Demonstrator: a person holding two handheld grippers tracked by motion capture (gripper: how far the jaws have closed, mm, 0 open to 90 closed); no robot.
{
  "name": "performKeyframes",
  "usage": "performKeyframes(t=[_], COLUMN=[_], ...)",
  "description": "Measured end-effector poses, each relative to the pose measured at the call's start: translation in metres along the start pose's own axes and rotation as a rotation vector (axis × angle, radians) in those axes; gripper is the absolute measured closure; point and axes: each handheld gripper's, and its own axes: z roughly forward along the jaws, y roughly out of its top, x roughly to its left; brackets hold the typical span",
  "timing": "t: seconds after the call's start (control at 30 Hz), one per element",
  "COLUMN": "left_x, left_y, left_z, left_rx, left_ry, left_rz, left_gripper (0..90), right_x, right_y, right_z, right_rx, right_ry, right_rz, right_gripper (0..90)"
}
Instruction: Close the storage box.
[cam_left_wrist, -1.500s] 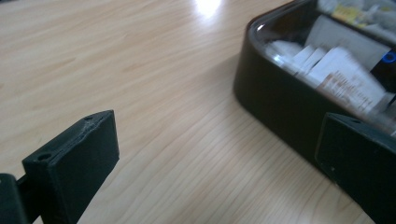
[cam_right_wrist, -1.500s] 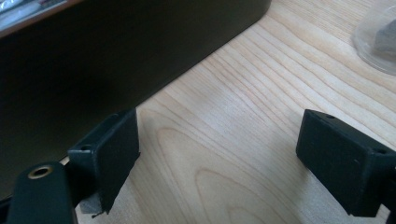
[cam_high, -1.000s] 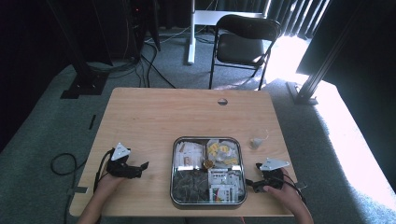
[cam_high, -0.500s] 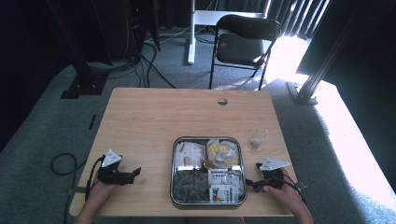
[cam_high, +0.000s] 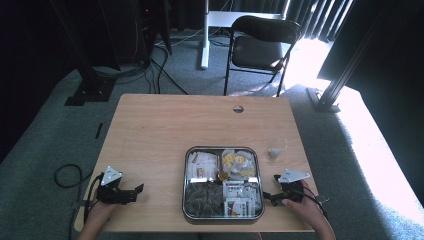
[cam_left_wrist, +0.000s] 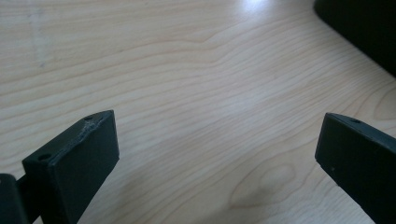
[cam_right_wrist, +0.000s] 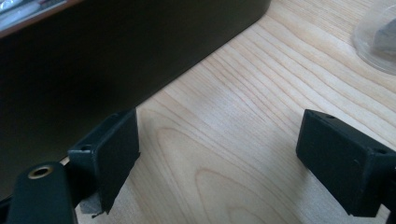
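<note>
Left gripper (cam_high: 131, 191) gaping on table (cam_high: 165, 130), right gripper (cam_high: 269, 197) gaping beside tray (cam_high: 222, 217)

A light wooden table (cam_high: 165, 135) with a small round hole near its far edge carries a metal tray (cam_high: 186, 176) with rounded corners — set toward the near right. Just beyond the tray's far right corner lies a small tea bag (cam_high: 274, 152) — apart from it, string trailing.
</note>
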Motion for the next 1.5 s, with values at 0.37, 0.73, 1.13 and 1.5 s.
performKeyframes(t=[0.37, 0.73, 1.13, 1.5], left_x=[0.006, 0.011, 0.010, 0.007], left_y=[-0.011, -0.016, -0.017, -0.015], left_z=[-0.009, -0.012, -0.007, -0.004], left_rx=[0.025, 0.069, 0.109, 0.118], left_ry=[0.057, 0.138, 0.209, 0.291], left_rz=[-0.062, -0.121, -0.126, -0.164], left_gripper=[0.0, 0.0, 0.0, 0.0], right_x=[0.000, 0.000, 0.000, 0.000], right_y=[0.000, 0.000, 0.000, 0.000], right_z=[0.000, 0.000, 0.000, 0.000], right_rx=[0.000, 0.000, 0.000, 0.000], right_ry=[0.000, 0.000, 0.000, -0.001], right_rz=[0.000, 0.000, 0.000, 0.000], right_gripper=[12.7, 12.7, 12.7, 12.7])
